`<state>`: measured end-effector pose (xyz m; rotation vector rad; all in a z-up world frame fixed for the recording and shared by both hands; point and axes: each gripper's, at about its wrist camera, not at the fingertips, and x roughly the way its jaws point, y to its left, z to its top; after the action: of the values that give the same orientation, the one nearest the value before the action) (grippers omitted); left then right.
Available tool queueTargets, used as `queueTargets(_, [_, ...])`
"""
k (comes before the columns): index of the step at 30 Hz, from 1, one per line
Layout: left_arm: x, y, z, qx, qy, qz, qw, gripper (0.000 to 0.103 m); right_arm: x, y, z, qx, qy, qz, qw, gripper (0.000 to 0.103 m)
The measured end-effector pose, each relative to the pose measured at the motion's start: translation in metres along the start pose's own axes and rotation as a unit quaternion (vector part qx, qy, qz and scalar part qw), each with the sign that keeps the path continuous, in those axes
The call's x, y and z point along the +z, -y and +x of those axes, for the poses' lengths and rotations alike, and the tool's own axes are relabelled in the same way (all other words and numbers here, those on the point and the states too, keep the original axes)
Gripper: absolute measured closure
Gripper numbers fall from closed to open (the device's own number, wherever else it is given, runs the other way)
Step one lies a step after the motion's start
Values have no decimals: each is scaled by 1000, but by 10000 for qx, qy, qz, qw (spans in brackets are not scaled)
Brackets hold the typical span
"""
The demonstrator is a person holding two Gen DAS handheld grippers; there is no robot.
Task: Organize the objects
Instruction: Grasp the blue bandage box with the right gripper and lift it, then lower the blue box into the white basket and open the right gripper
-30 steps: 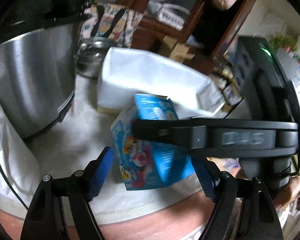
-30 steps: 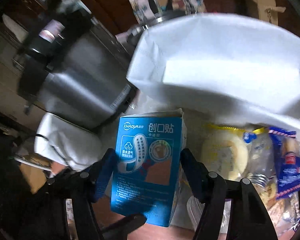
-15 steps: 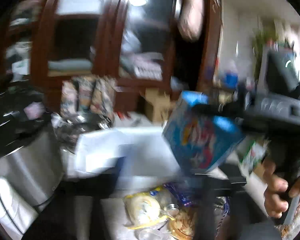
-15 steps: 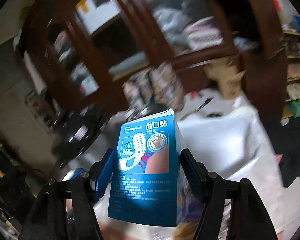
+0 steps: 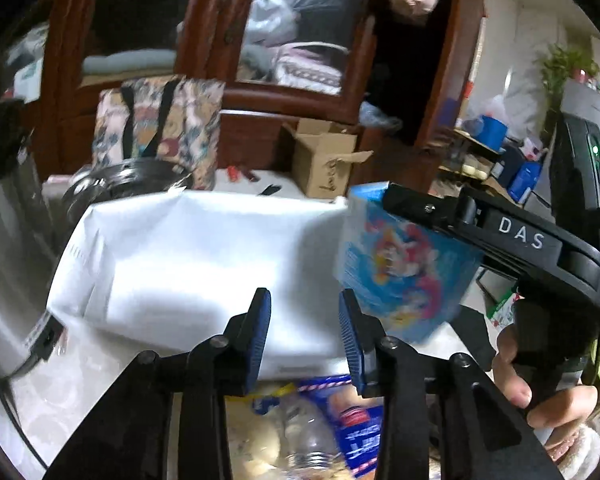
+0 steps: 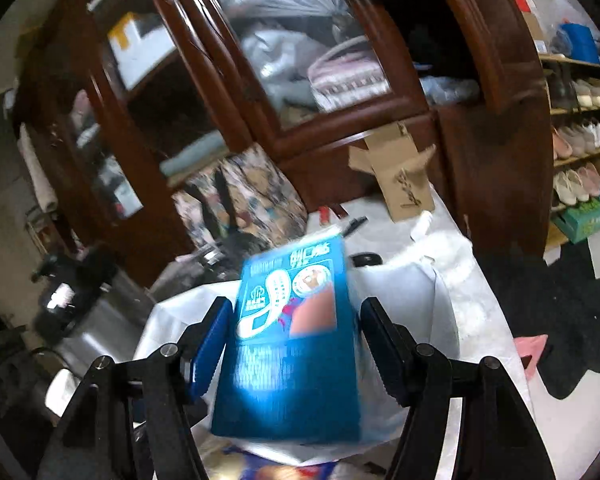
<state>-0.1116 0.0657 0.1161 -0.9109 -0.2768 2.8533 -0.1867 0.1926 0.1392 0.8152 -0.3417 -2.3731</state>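
My right gripper [image 6: 294, 346] is shut on a blue bandage box [image 6: 292, 352] and holds it in the air over a white fabric bin [image 6: 440, 304]. In the left wrist view the same box [image 5: 404, 268] shows at the right, clamped by the right gripper's black finger [image 5: 480, 224], beside the white bin [image 5: 196, 256]. My left gripper [image 5: 304, 332] is open and empty, its blue pads apart, above packaged snacks [image 5: 312, 428] and in front of the bin.
A steel cooker [image 5: 8, 264] stands at the left, with a glass bowl [image 5: 124, 184] and a patterned bag [image 5: 160, 128] behind the bin. An open cardboard box [image 5: 324, 160] sits at the back by a dark wood cabinet [image 6: 300, 80]. A shoe rack [image 6: 576, 140] stands at the right.
My right gripper lifted the blue box off the table and carried it up over the white bin. My left gripper rose, narrowed its opening, and now faces the bin.
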Motion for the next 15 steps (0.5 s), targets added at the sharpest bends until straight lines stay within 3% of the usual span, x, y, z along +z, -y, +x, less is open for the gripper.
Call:
queueTargets(2, [-3,-8,1,-109,-63,-165,9998,64,-4,2,6,-275,15,-65,9996,57])
queueTargets(7, [-9,-14,7,-125,-233,-310,9992,64,-14,1,18,-589,-143,-248,9979,64])
queueTargets(12, [-12,-6,7,-43,-267,-106,9996,64,-11,10,0,-493,120,-3,9987,64])
queueTargets(14, [-11,-4,8,-71,-294,-56,9995,64,-10,12,-11,-475,117,25,9988,55])
queueTargets(15, [-11,-4,8,-97,-313,-45,9995,64,-10,12,-14,-482,76,13,9988,41])
